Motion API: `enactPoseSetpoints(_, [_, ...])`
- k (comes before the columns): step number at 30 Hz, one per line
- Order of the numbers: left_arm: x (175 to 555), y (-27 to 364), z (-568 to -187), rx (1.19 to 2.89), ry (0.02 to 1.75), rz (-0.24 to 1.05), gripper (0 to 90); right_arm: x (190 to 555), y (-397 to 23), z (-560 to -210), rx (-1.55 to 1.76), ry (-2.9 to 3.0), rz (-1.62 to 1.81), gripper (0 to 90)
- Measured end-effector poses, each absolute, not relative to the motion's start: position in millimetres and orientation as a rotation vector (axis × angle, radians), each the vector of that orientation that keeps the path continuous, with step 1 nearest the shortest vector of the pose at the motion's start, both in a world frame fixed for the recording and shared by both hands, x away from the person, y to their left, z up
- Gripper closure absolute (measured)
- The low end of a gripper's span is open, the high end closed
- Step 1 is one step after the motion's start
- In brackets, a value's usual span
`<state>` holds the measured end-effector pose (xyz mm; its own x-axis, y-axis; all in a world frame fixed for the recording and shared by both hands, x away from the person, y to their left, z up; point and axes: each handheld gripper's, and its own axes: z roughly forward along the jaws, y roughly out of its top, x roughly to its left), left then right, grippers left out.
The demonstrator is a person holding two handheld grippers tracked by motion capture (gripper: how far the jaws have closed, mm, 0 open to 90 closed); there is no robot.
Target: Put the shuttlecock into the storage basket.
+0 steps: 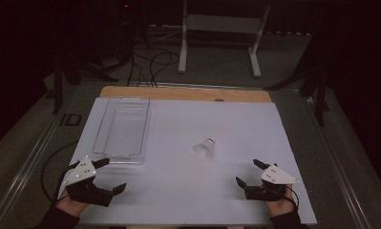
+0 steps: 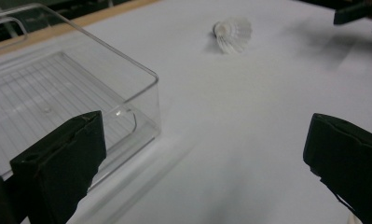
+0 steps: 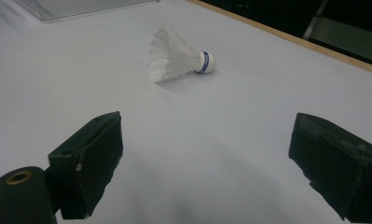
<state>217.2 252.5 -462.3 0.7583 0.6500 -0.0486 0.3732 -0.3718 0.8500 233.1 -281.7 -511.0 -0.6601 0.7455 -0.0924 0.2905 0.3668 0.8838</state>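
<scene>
Both my grippers rest near the front edge of the white table [image 1: 188, 191], jaws spread wide and holding nothing: left gripper [image 1: 112, 175] just beside the near corner of the clear plastic tray [image 1: 112, 153], right gripper [image 1: 249, 172] at the other side. Between them, farther out, the shuttlecock [image 1: 205, 148] lies on its side, white feathers fanned, a blue band round its cork tip.

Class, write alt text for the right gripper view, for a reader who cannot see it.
A white shuttlecock lies on its side on the white table, cork pointing right. The right claw stands open before it, apart from it. A clear tray's corner shows top left.
</scene>
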Motion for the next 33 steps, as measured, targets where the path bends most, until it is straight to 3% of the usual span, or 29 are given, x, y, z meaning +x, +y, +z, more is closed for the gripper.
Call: enactPoseSetpoints(33, [234.5, 227.5, -439.5, 2.383, 0.632, 0.212, 0.0, 234.2, -280.1, -512.7, 0.894, 2.170, 1.234, 10.0])
